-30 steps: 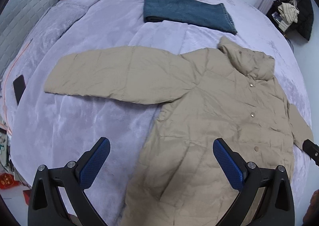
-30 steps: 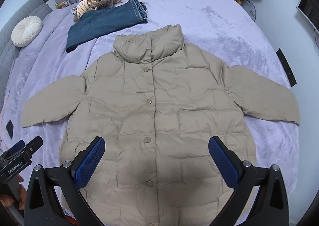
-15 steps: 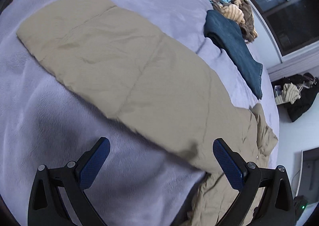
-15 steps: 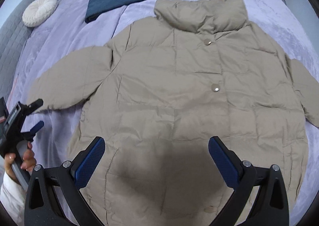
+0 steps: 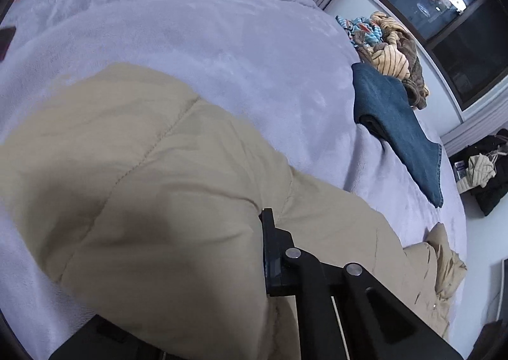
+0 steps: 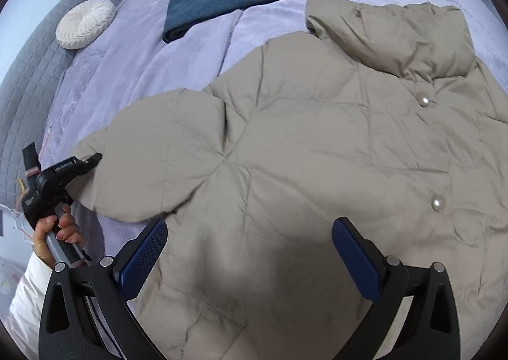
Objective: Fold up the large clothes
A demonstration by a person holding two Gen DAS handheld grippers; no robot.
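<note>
The jacket (image 6: 317, 169) lies flat, front up, on the bed (image 6: 143, 58); no fold is made; the left gripper (image 6: 90, 159) sits at the sleeve (image 5: 143, 185) cuff, grip unconfirmed; the right gripper (image 6: 249, 252) hovers wide open, empty.

Left gripper (image 6: 90, 160) now clamped on the jacket (image 6: 317, 169) sleeve (image 5: 143, 185) cuff.
</note>
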